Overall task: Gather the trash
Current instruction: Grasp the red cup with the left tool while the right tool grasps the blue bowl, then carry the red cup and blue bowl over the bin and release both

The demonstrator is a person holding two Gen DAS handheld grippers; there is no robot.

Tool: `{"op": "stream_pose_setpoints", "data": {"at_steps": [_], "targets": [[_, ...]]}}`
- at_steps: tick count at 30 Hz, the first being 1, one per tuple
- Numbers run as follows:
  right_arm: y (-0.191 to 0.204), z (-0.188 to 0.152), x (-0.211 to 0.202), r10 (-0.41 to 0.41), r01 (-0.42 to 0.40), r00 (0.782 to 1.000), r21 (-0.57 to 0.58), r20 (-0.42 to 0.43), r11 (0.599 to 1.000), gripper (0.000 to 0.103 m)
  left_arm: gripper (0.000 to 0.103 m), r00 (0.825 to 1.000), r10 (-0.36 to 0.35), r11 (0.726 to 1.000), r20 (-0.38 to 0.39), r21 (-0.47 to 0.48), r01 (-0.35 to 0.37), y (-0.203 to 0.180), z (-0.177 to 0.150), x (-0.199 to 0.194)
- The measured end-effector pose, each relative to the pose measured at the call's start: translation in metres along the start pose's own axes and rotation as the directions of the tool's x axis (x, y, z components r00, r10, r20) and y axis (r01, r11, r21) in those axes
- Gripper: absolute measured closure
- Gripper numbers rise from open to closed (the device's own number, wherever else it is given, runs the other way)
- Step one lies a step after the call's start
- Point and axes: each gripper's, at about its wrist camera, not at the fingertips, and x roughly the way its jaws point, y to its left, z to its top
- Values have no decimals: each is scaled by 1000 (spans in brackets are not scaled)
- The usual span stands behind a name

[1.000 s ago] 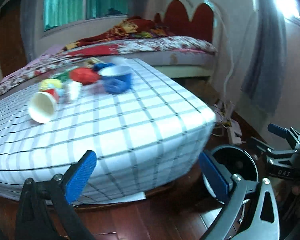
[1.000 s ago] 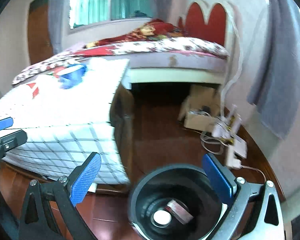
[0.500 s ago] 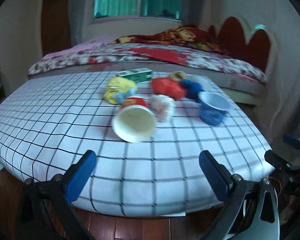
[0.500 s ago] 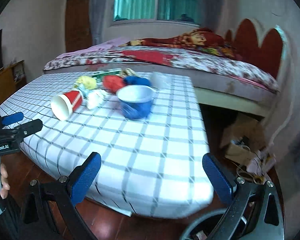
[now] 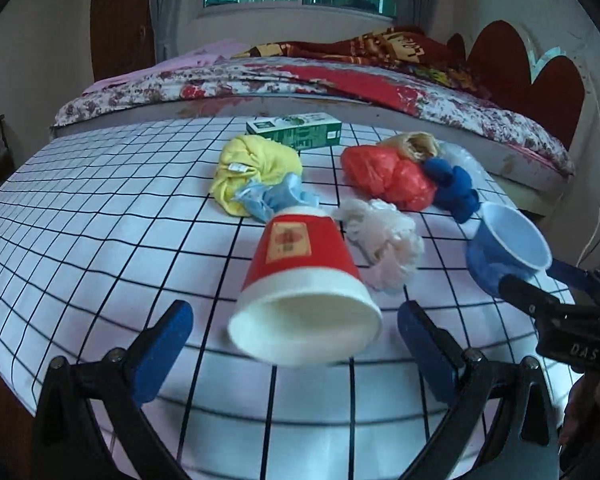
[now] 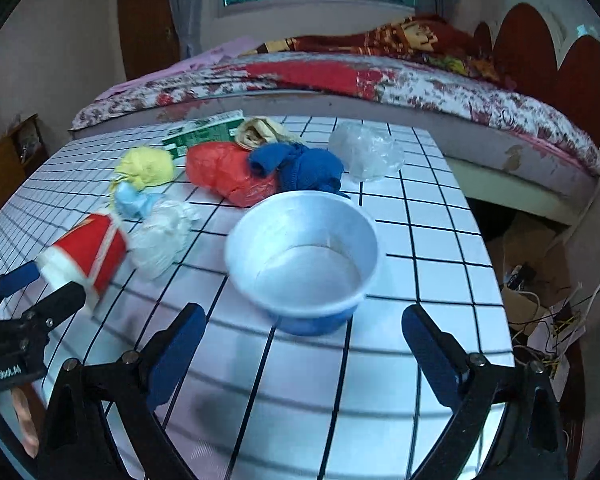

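Trash clustered mid-worktop (image 5: 80,216). Left claw (image 5: 292,344) spread wide, framing toppled red cup (image 5: 300,272), mouth toward camera. Right claw (image 6: 302,344) likewise agape, bracketing blue bowl (image 6: 300,256); both empty, probably lining up grasps.

A red paper cup (image 5: 305,276) with a white rim lies on its side, its mouth facing the left camera. Beside it sits a crumpled white wad (image 5: 382,246). Behind are a yellow cloth ball (image 5: 256,170) with a pale blue scrap (image 5: 278,198) against it, a crumpled red plastic bag (image 5: 384,174), a blue cloth (image 5: 452,188) touching the bag, a tan wad (image 5: 414,145), a clear plastic bag (image 6: 366,152) and a green carton (image 5: 296,131) lying flat. A blue bowl (image 6: 304,260) with a white inside stands tilted.
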Motion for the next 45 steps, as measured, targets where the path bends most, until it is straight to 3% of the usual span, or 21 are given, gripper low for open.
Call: {"op": "stream_pose_setpoints", "data": {"at_steps": [3,8,10,11,13,14,15,25,45], "targets": [[0,7,10,11,-11,1000,6,-14,1000,9,1,1000,24,1000,-13,18,-24,-4,5,6],[0,9,20,26,-26,999,6,-35,1000,28,5,999,27,999,-31,23,-26,-4,4,13],[0,8,20,32,-32,999,2,-29,999,28,20,999,10,1000,-41,10,-9,-1,4,15],[0,8,19,35,-35,999,-2,-23,999,29,32,999,-7,1000,-47,4,8,1,4,16],[2,5,13,26,-26,1000,-26,4,999,29,41,999,-33,999,-26,4,33,3,4,12],[3,4,10,26,-26,1000,-37,14,999,29,53,999,-43,999,-11,10,44,3,6,8],[3,3,6,31,-30,999,-41,26,999,29,58,998,-55,998,-1,12,55,3,7,4],[-5,-14,-47,36,-29,990,-50,133,998,29,61,985,-139,990,99,27,137,-1,-2,-42],[-56,-90,-175,-23,18,967,22,253,1000,29,61,945,-304,940,120,201,277,-84,-44,-117]]}}
